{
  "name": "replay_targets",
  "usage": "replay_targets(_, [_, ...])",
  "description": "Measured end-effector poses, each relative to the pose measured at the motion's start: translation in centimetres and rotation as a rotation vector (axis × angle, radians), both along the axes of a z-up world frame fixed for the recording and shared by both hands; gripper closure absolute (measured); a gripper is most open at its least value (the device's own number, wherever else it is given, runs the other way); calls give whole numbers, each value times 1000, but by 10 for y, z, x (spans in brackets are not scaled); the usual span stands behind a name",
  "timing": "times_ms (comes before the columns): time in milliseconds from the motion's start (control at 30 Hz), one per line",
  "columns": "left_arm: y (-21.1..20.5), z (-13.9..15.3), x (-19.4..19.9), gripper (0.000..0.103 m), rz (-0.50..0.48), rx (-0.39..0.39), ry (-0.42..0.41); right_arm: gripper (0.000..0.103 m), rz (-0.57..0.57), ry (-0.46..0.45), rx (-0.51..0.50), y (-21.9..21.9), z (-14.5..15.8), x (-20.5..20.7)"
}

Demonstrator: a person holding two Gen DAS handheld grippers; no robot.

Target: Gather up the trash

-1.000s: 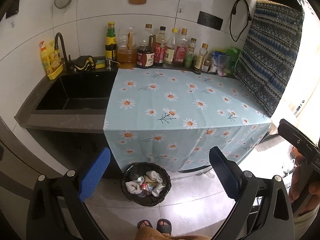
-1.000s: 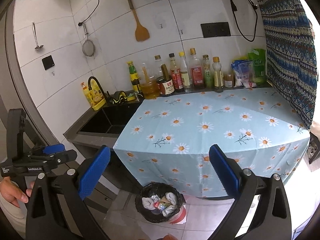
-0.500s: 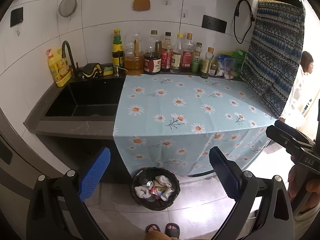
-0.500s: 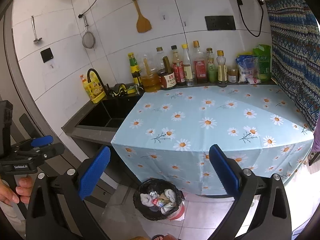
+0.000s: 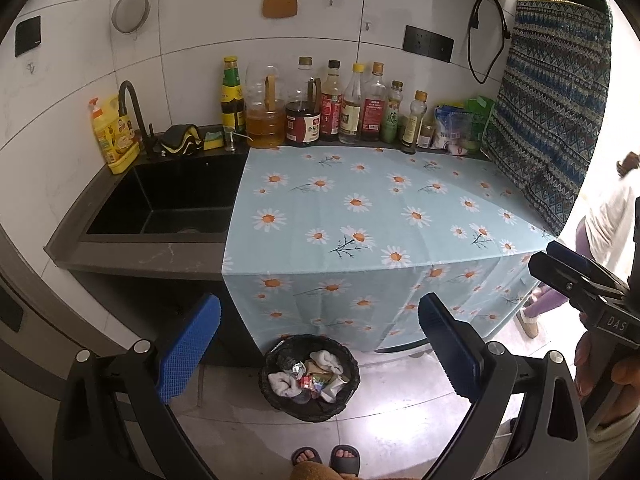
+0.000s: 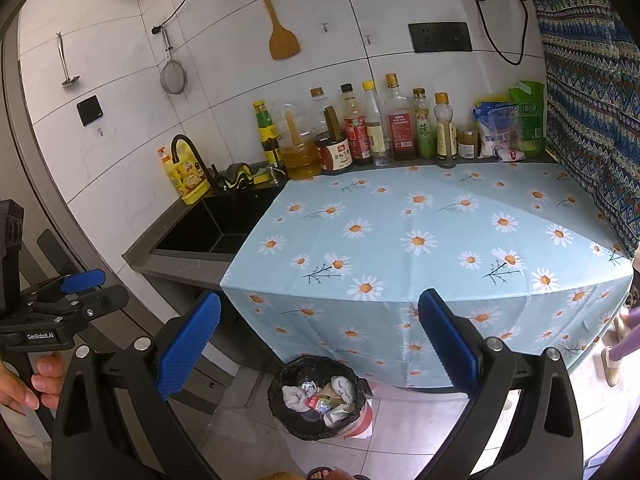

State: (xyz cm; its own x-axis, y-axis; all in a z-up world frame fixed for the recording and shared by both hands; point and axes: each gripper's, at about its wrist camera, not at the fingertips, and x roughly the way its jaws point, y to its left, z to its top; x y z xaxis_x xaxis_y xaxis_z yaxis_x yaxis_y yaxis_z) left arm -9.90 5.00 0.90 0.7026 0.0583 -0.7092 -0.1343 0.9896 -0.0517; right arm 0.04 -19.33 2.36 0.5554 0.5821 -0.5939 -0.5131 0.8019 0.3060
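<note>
Left wrist view: both hand-held grippers, left [image 5: 319, 347] and right [image 6: 319, 347], gape empty above the bin [image 5: 310, 377] of trash [image 5: 307, 376] below the bench [image 5: 360, 216].

The cloth [image 5: 360, 216] on the worktop [image 5: 132, 254] is pale blue, printed with white daisies that have orange centres and thin dark sprigs. The worktop is dark grey, and the sink [image 5: 172, 200] is black. The bin [image 5: 310, 378] is black and holds white, silver and red scraps. The left hand-held gripper [image 5: 318, 344] and right hand-held gripper [image 6: 318, 344] have blue pads on black frames. The curtain [image 5: 548, 120] is blue with zigzag bands. The soap bottle [image 5: 112, 136] is yellow, and the wall tiles [image 5: 192, 12] are white.
</note>
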Motion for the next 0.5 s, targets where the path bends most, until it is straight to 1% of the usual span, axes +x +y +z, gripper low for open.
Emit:
replay_targets(367, [-6, -2, 3, 7, 10, -4, 9, 5, -19, 12, 8, -9, -2, 0])
replay_targets(500, [-9, -1, 1, 7, -2, 1, 3, 5, -19, 14, 7, -10, -3, 0])
